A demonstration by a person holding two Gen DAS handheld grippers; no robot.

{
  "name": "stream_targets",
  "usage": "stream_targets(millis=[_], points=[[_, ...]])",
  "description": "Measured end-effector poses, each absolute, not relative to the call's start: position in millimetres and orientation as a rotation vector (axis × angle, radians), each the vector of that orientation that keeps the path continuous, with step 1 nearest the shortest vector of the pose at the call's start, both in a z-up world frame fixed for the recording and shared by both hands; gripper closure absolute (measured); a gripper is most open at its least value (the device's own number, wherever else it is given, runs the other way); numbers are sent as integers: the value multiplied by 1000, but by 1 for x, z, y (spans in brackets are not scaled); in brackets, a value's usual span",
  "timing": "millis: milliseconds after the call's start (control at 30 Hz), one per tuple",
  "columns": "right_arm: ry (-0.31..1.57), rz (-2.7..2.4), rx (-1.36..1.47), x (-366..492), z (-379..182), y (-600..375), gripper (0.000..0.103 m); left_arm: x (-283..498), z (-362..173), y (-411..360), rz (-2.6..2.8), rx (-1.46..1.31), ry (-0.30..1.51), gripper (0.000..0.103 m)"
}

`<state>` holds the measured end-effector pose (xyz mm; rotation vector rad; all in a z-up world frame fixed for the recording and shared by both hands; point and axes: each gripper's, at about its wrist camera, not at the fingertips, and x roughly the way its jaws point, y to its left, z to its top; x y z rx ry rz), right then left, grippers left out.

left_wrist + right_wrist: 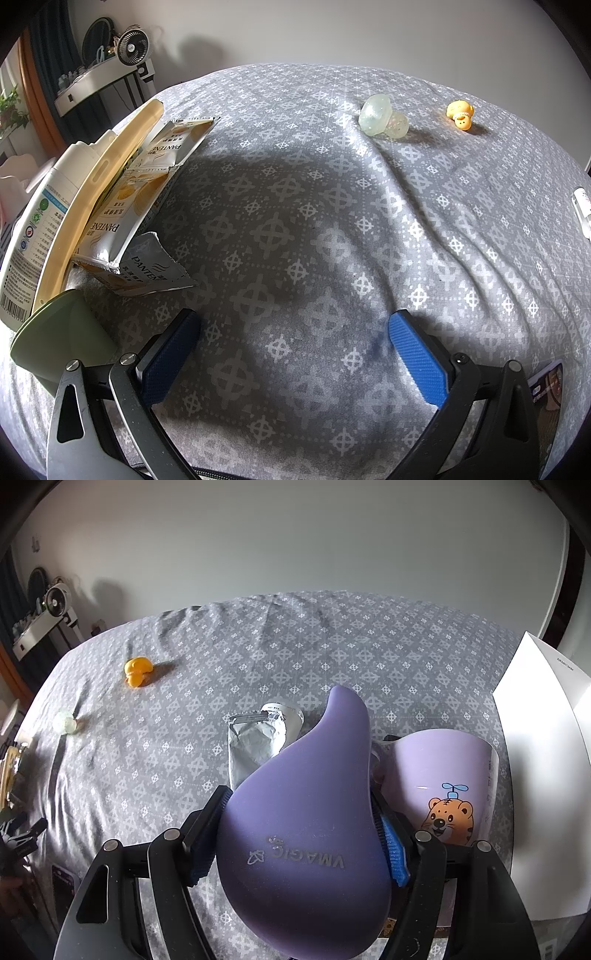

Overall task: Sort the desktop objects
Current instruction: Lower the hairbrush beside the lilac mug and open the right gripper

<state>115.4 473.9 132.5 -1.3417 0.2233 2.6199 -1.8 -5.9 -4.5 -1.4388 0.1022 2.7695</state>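
Observation:
My right gripper (299,798) is shut on a purple teardrop-shaped silicone item (306,849) marked VMAGIC, both blue pads pressing its wide body. Just right of it stands a lilac mug with a tiger (439,775). A crumpled silver pouch (255,742) lies behind the purple item. My left gripper (291,319) hangs open over bare patterned cloth, nothing between its fingers. A yellow duck toy (460,114) (137,671) and a translucent greenish item (382,120) (65,722) lie far back on the cloth.
At the left, a cream tray (92,192) holds a white bottle (37,229), with torn Pantene packets (147,184) leaning against it and a green cup (62,332) lying nearby. A white box (546,775) stands at the right. The grey patterned cloth (295,221) is wrinkled.

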Motion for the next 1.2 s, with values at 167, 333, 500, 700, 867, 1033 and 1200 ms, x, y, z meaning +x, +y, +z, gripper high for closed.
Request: stream_targets(millis=[167, 333, 500, 700, 867, 1033, 1200], points=[[254, 2616, -1311, 117, 138, 479, 28, -2, -5, -6, 2770, -1439, 102, 0], [269, 2622, -1293, 119, 142, 480, 27, -2, -5, -6, 2770, -1439, 102, 0], [272, 2637, -1252, 124, 147, 478, 27, -2, -5, -6, 2771, -1438, 102, 0], [271, 2683, -1193, 126, 165, 472, 27, -2, -5, -6, 2772, -1438, 101, 0], [269, 2735, -1156, 123, 181, 458, 27, -2, -5, -6, 2771, -1438, 102, 0], [265, 2792, -1145, 113, 192, 438, 24, -2, -5, -6, 2772, -1437, 101, 0], [201, 2842, -1165, 100, 197, 411, 23, -2, -5, -6, 2772, -1437, 101, 0]])
